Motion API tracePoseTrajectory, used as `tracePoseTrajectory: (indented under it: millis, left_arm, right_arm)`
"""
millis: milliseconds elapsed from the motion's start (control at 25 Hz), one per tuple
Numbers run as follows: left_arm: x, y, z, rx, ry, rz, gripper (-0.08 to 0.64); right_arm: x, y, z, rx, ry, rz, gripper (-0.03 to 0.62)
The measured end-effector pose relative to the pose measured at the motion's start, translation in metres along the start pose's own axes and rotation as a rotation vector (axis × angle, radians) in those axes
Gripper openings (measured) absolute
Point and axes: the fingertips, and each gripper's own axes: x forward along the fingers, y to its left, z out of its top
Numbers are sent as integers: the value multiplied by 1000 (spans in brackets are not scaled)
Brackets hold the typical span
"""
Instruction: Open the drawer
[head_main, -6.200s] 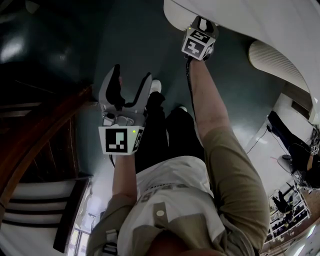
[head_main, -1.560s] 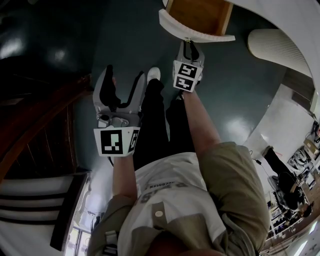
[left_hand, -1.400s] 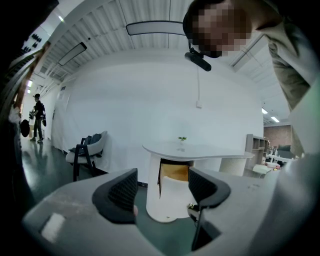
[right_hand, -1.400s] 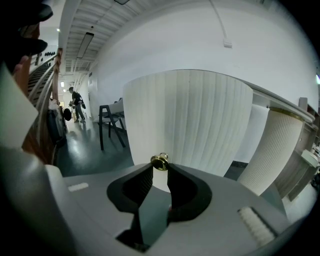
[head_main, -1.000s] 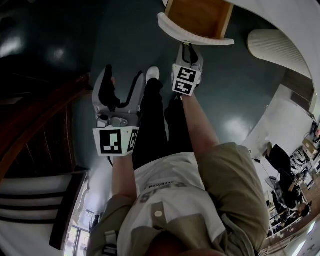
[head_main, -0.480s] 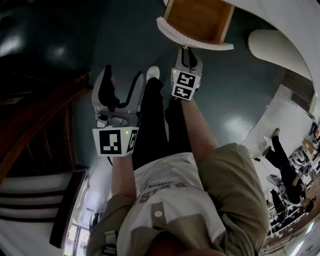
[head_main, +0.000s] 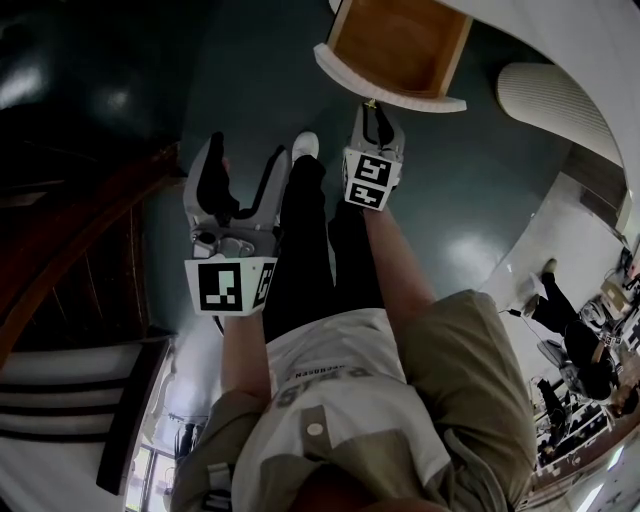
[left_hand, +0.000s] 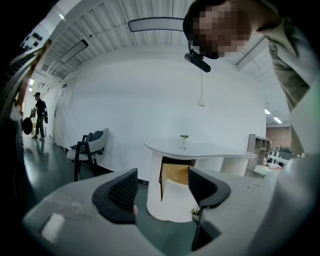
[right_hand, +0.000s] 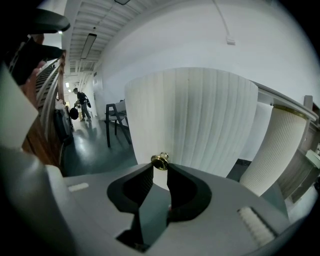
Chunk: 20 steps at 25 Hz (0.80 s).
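The drawer (head_main: 400, 45) stands pulled out of the round white table, its bare wooden inside facing up in the head view. Its curved white ribbed front (right_hand: 195, 120) fills the right gripper view. A small brass knob (right_hand: 160, 161) sits on that front, and my right gripper (right_hand: 160, 170) is shut on it at the fingertips. In the head view my right gripper (head_main: 372, 112) sits just below the drawer front (head_main: 385, 92). My left gripper (head_main: 250, 160) hangs to the left, open and holding nothing. In its own view my left gripper (left_hand: 162, 192) faces the open drawer (left_hand: 176, 172) from a distance.
A white ribbed column (head_main: 550, 110) stands right of the table. A dark wooden stair rail (head_main: 70, 250) runs along the left. The person's legs and white shoe (head_main: 308, 145) are below the grippers. A chair (left_hand: 90, 147) and a distant person (left_hand: 39, 115) are at far left.
The drawer was shut at first and has since been drawn out by the right gripper. Over the last second it came out only a touch further. The left gripper stayed put.
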Motion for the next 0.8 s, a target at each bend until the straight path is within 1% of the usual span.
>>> tracePoseTrajectory:
  millis: [280, 600, 680, 800]
  left_arm:
    - [7, -2, -3, 0, 6, -1, 319]
    - [8, -8, 0, 9, 18, -7, 319]
    - [9, -12, 2, 13, 16, -9, 319]
    - [6, -16, 5, 18, 18, -12, 319]
  right_arm:
    - [5, -3, -1, -4, 5, 3, 92]
    - [5, -5, 5, 14, -29, 6, 111]
    - [5, -6, 8, 12, -35, 19, 131]
    - [2, -1, 10, 16, -37, 47, 209]
